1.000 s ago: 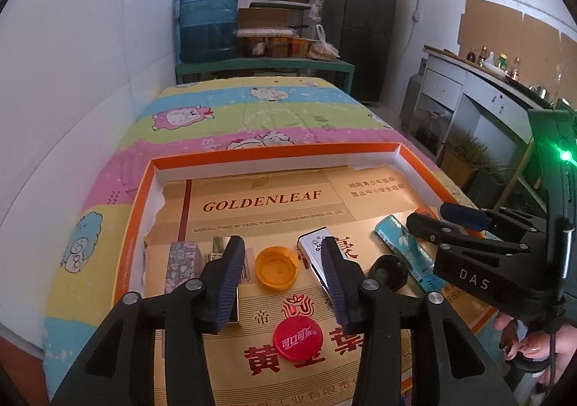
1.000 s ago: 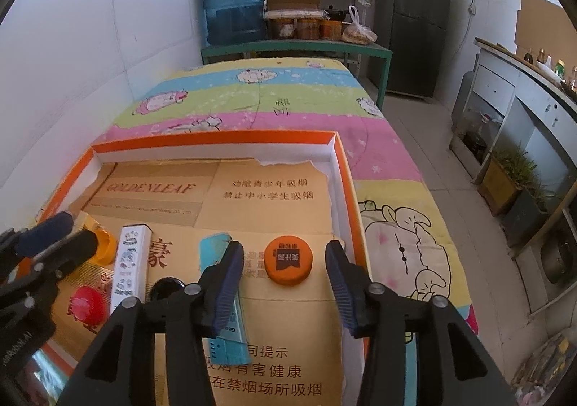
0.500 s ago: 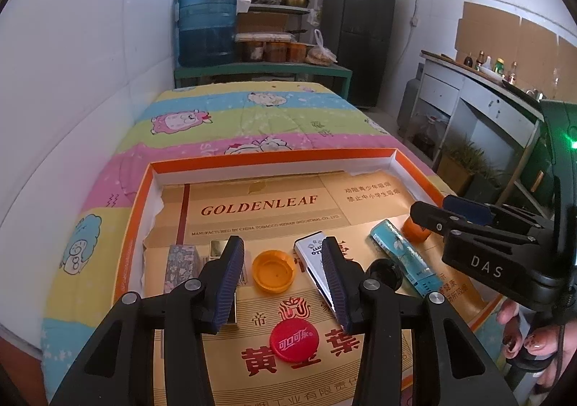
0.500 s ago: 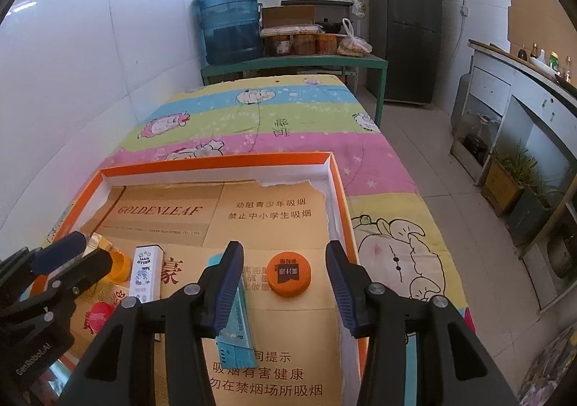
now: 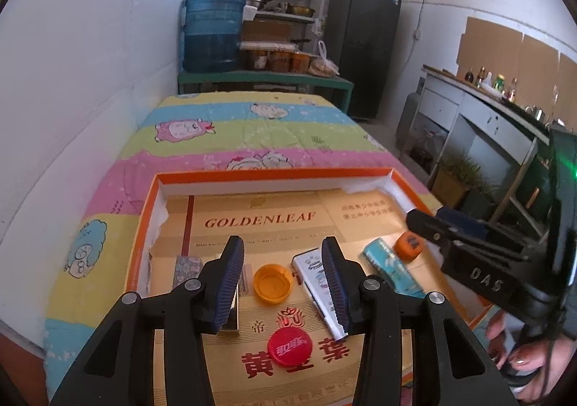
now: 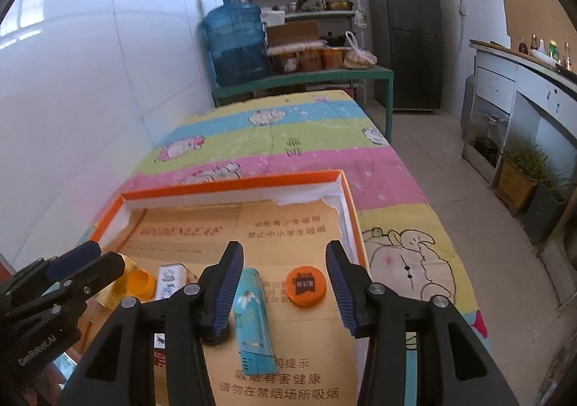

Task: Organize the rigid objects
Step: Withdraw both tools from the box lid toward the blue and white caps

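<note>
An orange-rimmed shallow box (image 5: 274, 175) lined with gold cardboard lies on the bed. In it lie a red cap (image 5: 289, 351), a yellow cap (image 5: 272, 283), a white tin (image 5: 317, 279), a teal box (image 5: 391, 270), an orange lid (image 5: 408, 243), a patterned small box (image 5: 187, 267) and a gold box (image 5: 230, 312). My left gripper (image 5: 281, 283) is open and empty above the yellow cap. My right gripper (image 6: 283, 288) is open and empty above the teal box (image 6: 252, 315) and the orange lid (image 6: 305, 286). A black cap (image 6: 216, 334) is partly hidden behind its left finger.
The bed has a striped cartoon cover (image 5: 230, 131). A white wall (image 5: 72, 81) runs along the left. A green table with a blue water jug (image 5: 212, 30) stands behind the bed. A cabinet (image 6: 523, 92) and potted plants (image 6: 519, 171) stand right.
Both grippers have pulled back and risen, so the box and its objects look smaller and lower in both views. Nothing in the box has moved. Both stay open.
</note>
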`<state>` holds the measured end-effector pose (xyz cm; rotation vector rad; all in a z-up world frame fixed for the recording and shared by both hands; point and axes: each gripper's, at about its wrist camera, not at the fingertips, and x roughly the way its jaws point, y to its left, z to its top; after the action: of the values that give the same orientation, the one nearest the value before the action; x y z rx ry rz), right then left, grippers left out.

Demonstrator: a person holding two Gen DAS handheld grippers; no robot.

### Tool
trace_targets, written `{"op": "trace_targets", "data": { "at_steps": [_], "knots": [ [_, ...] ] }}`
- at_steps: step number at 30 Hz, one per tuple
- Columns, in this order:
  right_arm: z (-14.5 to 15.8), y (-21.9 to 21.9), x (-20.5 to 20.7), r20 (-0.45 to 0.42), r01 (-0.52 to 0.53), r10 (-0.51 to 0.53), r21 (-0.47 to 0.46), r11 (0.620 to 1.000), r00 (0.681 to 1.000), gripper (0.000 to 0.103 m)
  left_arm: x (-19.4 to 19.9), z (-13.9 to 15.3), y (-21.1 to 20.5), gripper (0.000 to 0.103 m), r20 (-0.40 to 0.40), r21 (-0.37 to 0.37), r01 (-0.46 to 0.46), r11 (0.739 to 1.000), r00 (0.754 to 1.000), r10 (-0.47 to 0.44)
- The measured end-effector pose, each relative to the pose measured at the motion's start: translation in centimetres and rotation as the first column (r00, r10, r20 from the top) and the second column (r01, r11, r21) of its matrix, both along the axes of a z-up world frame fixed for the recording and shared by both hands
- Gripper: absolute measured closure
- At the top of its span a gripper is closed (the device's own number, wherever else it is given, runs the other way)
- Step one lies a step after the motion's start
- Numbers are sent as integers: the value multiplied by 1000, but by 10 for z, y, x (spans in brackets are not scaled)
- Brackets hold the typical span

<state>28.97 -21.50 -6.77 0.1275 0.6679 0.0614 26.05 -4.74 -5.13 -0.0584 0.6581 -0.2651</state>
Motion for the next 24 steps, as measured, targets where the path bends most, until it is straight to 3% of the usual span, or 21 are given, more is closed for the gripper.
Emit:
{"op": "trace_targets", "data": {
  "at_steps": [3, 8, 24],
  "knots": [
    [1, 0, 1, -9, -8, 8, 26, 1000, 1000, 56, -7, 10, -2, 57, 16, 14, 8, 1000, 1000, -8],
    [14, 9, -10, -6, -13, 13, -7, 1000, 1000, 56, -25, 30, -1, 57, 40, 13, 16, 1000, 999, -17],
    [48, 33, -81, 9, -71, 72, -39, 997, 997, 56, -96, 64, 14, 57, 80, -37, 21, 999, 997, -18]
  ]
}}
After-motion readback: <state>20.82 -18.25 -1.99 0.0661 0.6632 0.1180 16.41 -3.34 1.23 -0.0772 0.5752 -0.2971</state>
